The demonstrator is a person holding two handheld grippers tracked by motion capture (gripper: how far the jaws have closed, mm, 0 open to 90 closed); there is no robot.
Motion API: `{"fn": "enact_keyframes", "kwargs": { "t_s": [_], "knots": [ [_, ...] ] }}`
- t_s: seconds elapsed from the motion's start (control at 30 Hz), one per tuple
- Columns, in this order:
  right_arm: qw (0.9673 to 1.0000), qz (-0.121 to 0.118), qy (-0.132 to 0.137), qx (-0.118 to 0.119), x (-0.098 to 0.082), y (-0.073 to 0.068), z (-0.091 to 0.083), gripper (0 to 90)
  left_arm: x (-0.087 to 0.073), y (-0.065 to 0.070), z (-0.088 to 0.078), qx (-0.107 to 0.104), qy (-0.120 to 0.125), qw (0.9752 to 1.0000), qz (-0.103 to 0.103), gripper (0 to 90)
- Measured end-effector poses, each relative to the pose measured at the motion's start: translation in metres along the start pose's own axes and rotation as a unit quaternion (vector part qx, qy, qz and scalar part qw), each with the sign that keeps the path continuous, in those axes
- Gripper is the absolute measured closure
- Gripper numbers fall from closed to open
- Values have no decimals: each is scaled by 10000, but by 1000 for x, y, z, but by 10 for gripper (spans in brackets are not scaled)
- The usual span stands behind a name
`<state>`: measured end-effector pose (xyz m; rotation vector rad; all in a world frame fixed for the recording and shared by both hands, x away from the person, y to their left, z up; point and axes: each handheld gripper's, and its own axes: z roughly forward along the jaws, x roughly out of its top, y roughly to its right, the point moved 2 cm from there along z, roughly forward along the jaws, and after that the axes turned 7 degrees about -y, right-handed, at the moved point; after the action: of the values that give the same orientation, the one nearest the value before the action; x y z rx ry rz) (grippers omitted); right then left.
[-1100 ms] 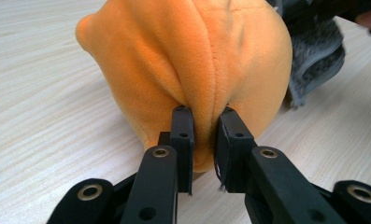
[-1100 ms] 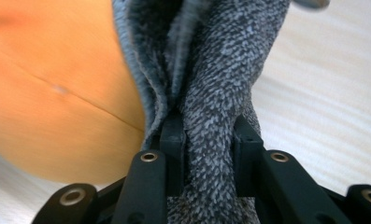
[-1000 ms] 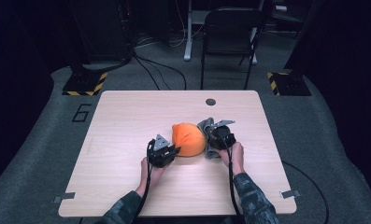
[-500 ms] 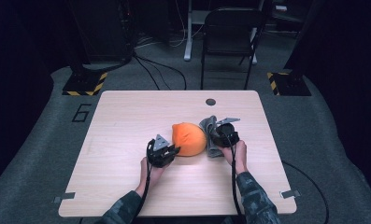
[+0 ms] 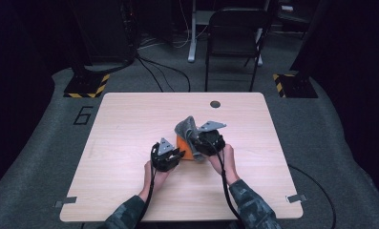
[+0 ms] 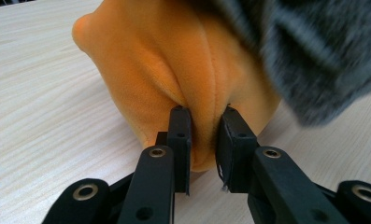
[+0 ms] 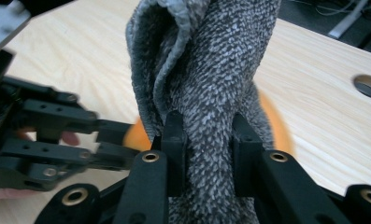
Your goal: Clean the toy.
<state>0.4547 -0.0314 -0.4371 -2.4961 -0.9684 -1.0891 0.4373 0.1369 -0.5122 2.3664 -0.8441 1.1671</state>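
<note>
An orange plush piece [image 5: 184, 149] lies at the middle of the wooden table [image 5: 130, 119]. My left gripper [image 5: 178, 155] is at its left side, shut on a fold of the orange fabric [image 6: 174, 60], with the pads [image 6: 181, 135] pinching the fold. My right gripper [image 5: 196, 138] holds a grey fuzzy cloth [image 5: 187, 128] raised above the orange piece and partly covering it. In the right gripper view the grey cloth [image 7: 206, 60] stands bunched between the pressing pads [image 7: 174, 140], and the orange piece [image 7: 276, 126] shows behind it. The grey cloth [image 6: 314, 51] hangs at the upper right of the left gripper view.
A round cable hole [image 5: 215, 104] sits near the table's far edge. A dark chair [image 5: 235, 43] stands beyond the table. Bare tabletop spreads to the left, the right and the front of the hands. The left gripper [image 7: 57, 135] is close at the left of the right gripper view.
My right gripper has moved left and up, drawing the grey cloth over the orange piece, which is now mostly covered. The left gripper has stayed where it was.
</note>
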Motion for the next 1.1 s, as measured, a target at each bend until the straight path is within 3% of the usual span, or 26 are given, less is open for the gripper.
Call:
{"fn": "enact_keyframes", "kwargs": {
  "t_s": [0.1,0.2,0.23,0.3,0.4,0.43,0.47,0.63,0.7,0.83,0.9,1.03,1.07,1.1],
  "knots": [
    [9996,-206,-53,-166,-2,-4,8,717,0,-1,0,-3,-29,10000,13,766],
    [9996,-174,-112,-201,-3,-4,9,719,0,-1,0,12,7,10000,1,769],
    [9990,-327,-93,-286,-3,-1,9,721,0,0,1,22,23,10000,1,769],
    [9991,-313,-96,-287,-4,0,9,721,0,0,1,7,11,10000,10,769],
    [9993,-146,-153,-296,-7,7,7,720,0,0,1,0,18,10000,28,769],
    [9992,-243,-129,-293,-7,10,6,720,0,0,1,-3,21,10000,28,769],
    [9993,-141,-167,-291,-8,11,5,719,0,0,1,-17,12,10000,25,769],
    [9993,-128,-177,-293,-10,17,4,717,0,0,0,-19,10,10000,31,769],
    [9993,12,-188,-334,-12,21,3,716,0,0,1,1,34,10000,22,768],
    [9990,-28,-236,-370,-14,28,2,715,0,-1,1,0,40,10000,14,768],
    [9987,157,-262,-416,-16,33,2,714,0,-1,0,-18,9,10000,21,768],
    [9982,219,-278,-490,-20,44,2,713,0,-1,1,-19,9,10000,18,768],
    [9970,415,-324,-563,-24,50,3,713,0,-1,1,-5,42,10000,5,768],
    [9970,415,-324,-563,-24,50,3,713,0,-1,1,-9,40,10000,4,768]
  ]
}}
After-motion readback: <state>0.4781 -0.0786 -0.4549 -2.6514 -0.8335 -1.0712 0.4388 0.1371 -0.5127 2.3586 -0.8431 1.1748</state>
